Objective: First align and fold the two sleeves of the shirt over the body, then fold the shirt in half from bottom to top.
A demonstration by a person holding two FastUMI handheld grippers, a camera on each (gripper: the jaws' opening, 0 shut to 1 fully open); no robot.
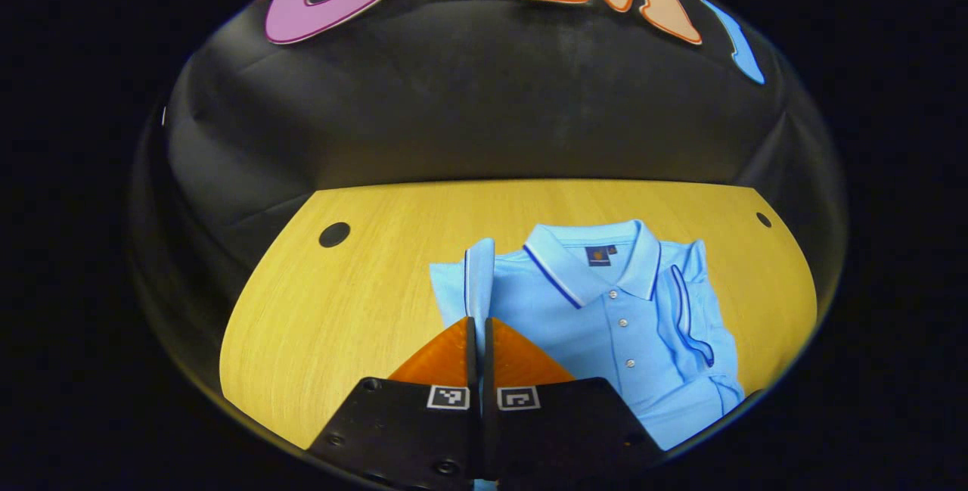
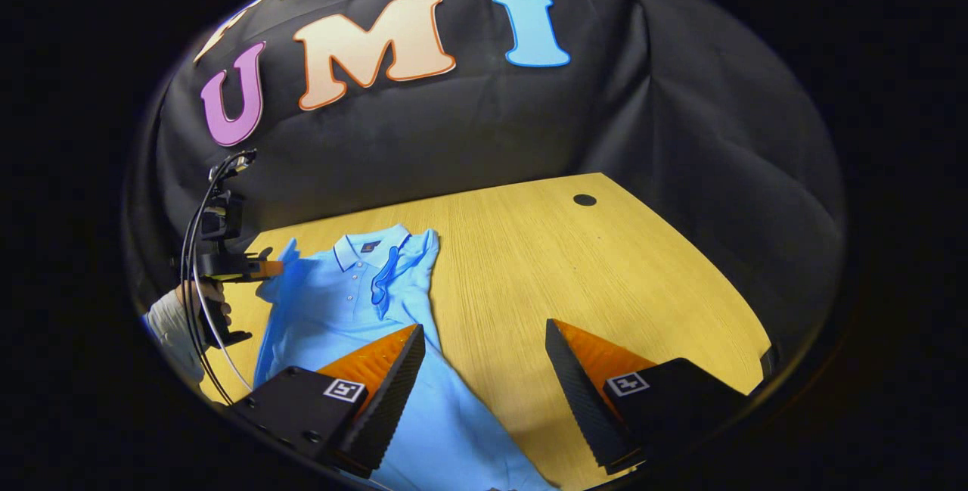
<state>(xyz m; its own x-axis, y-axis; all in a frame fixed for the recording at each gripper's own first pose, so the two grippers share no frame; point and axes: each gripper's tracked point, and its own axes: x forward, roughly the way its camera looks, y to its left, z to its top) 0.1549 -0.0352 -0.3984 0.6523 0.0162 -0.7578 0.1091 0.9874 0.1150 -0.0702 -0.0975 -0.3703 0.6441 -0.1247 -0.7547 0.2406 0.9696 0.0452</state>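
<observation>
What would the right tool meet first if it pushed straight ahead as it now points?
Probably bare table: the open right tool points along the wood just beside the shirt, whose edge lies under one finger. Beyond is the booth wall, though depth is unclear.

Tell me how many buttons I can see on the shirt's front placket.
3, in the left gripper view: top button just under the collar, middle button below it, bottom button lowest on the shirt. More could be hidden farther down.

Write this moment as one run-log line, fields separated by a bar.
step: sleeve fold | left gripper: shut on left sleeve, lifted | right gripper: open above table | right sleeve: folded over shirt
</observation>
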